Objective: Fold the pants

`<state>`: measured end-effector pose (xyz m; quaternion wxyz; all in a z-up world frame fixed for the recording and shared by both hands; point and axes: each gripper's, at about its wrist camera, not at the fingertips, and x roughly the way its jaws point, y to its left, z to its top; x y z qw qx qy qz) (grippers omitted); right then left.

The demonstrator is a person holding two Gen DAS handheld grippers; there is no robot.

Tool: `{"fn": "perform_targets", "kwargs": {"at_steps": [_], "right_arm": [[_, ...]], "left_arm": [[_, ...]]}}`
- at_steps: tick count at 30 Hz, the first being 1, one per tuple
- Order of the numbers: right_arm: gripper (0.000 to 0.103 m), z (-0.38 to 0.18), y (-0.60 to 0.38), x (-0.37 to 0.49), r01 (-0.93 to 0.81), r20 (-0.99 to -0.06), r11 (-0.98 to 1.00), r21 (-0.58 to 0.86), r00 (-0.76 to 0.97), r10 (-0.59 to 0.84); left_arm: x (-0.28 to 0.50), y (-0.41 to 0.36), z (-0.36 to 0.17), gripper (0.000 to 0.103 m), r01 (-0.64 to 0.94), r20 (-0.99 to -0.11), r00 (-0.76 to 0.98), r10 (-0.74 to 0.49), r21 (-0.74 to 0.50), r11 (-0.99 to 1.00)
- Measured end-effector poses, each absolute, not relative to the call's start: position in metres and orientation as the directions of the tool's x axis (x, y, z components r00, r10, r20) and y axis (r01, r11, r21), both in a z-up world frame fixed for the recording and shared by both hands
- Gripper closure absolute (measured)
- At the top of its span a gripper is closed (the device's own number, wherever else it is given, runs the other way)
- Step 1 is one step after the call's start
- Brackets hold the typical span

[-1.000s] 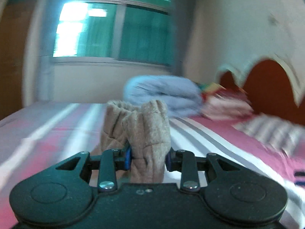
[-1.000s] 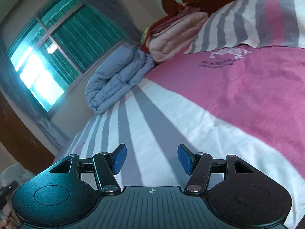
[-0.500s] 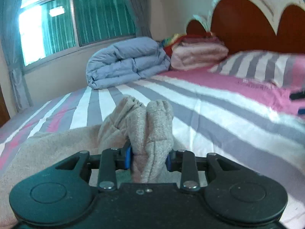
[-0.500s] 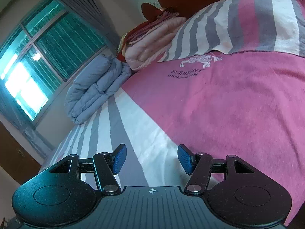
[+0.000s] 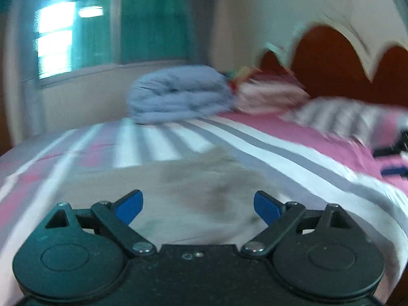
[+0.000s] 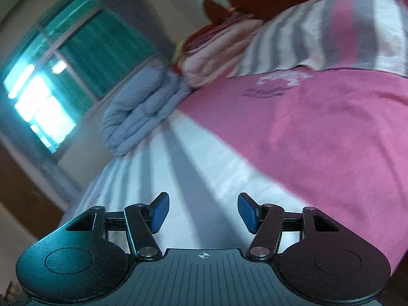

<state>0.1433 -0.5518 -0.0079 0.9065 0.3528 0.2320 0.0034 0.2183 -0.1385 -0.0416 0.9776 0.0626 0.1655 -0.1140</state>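
The jaws of the left gripper (image 5: 198,207) are spread wide, with nothing held between the blue pads (image 5: 129,206). Just beyond them the pants (image 5: 204,183) are seen lying on the bed (image 5: 163,137), a tan, fleecy heap spread across the striped sheet near the bed's near edge. The jaws of the right gripper (image 6: 203,212) are likewise spread and empty, and are held over bare sheet, with no part of the pants in that view.

The risk from here is judged to lie in the loose cloth. With neither gripper closed on it, whatever fold has been laid could relax or slide, since soft fleece tends to spring back at a crease. If the next grasp is taken on a single layer instead of the whole stack, the fold could be pulled apart. The left view is heavily blurred, so the edges and layers of the pants cannot be made out, and a grasp aimed from such a view could be misplaced.

The pants appear thick, matte and rumpled, darker in the hollows; how many folds are in them cannot be told. Beyond them, toward the bed's far corner, a folded blue duvet (image 5: 178,94) and stacked pink bedding (image 5: 267,94) are set beside the headboard (image 5: 331,58).
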Motion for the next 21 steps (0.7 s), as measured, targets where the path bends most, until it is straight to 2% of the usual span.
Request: {"fn": "perform_targets", "kwargs": {"at_steps": [3, 8, 14, 17, 19, 20, 21], "right_arm": [[0.044, -0.001, -0.522, 0.15, 0.073, -0.403, 0.757, 0.649, 0.877, 0.261], [0.044, -0.002, -0.458, 0.176, -0.014, -0.43, 0.74, 0.672, 0.806, 0.406], [0.042, -0.012, -0.409, 0.217, -0.002, -0.464, 0.705, 0.709, 0.752, 0.469], [0.036, -0.02, -0.395, 0.236, 0.018, -0.475, 0.682, 0.731, 0.732, 0.489], [0.036, -0.023, -0.384, 0.241, 0.02, -0.482, 0.686, 0.727, 0.725, 0.491], [0.039, -0.021, -0.377, 0.242, -0.008, -0.471, 0.692, 0.721, 0.728, 0.498], [0.069, -0.02, -0.371, 0.244, -0.028, -0.468, 0.694, 0.719, 0.719, 0.514]], "left_arm": [[0.215, -0.077, -0.039, 0.015, 0.1, -0.345, 0.935, -0.081, 0.038, 0.994], [0.216, 0.023, -0.044, 0.014, -0.1, -0.418, 0.908, 0.03, -0.146, 0.984], [0.204, 0.082, -0.06, 0.013, -0.192, -0.449, 0.892, 0.057, -0.26, 0.946], [0.199, 0.104, -0.064, 0.012, -0.237, -0.441, 0.895, 0.066, -0.345, 0.908], [0.198, 0.114, -0.067, 0.012, -0.271, -0.455, 0.887, 0.081, -0.37, 0.889], [0.199, 0.116, -0.069, 0.012, -0.273, -0.454, 0.887, 0.079, -0.38, 0.884], [0.197, 0.119, -0.068, 0.012, -0.271, -0.448, 0.891, 0.077, -0.387, 0.882]]}}
